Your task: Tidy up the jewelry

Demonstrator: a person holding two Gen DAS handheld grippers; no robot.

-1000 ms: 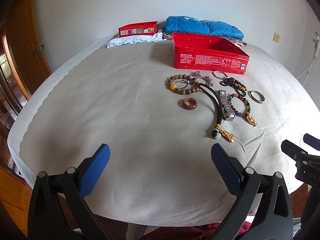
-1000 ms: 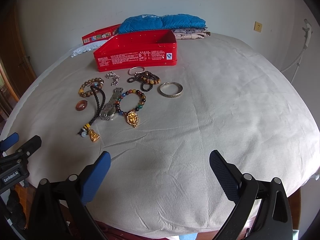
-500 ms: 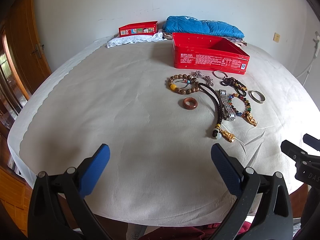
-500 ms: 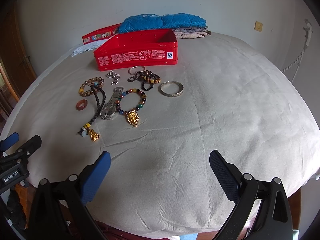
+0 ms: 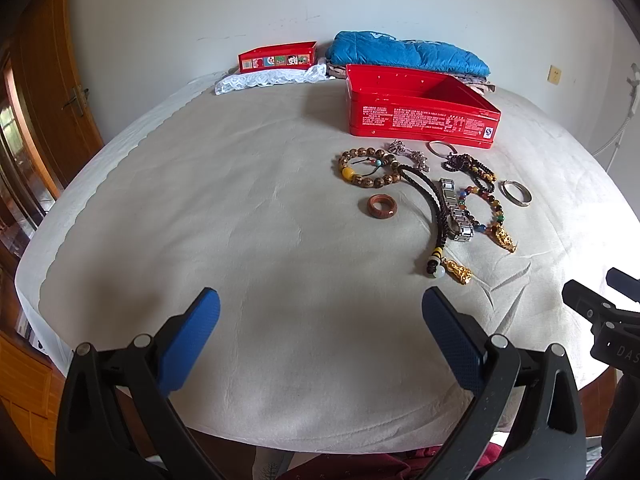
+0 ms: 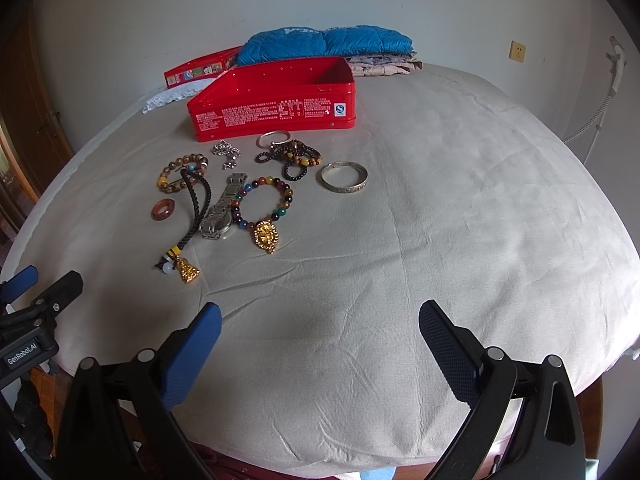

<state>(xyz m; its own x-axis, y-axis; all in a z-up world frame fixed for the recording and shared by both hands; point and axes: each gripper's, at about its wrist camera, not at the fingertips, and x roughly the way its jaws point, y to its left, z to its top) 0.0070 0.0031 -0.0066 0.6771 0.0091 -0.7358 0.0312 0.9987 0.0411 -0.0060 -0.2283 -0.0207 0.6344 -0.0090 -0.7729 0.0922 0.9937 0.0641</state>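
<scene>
Several pieces of jewelry lie in front of an open red tin box (image 5: 420, 118) (image 6: 276, 114): a wooden bead bracelet (image 5: 366, 168) (image 6: 180, 172), a brown ring (image 5: 382, 211) (image 6: 162, 209), a black cord with a gold charm (image 5: 460, 272) (image 6: 187, 271), a metal watch (image 5: 456, 212) (image 6: 224, 210), a coloured bead bracelet with gold pendant (image 5: 494, 210) (image 6: 266, 208), dark beads (image 6: 292, 158), and a silver bangle (image 5: 516, 192) (image 6: 344, 177). My left gripper (image 5: 320, 320) is open and empty near the table's front edge. My right gripper (image 6: 320, 328) is open and empty there too.
The round table wears a beige cloth (image 5: 240, 220). At the back are a smaller red box (image 5: 276, 58), white lace (image 5: 264, 79) and folded blue fabric (image 5: 404, 54) (image 6: 324, 42). A wooden door (image 5: 48, 92) is to the left.
</scene>
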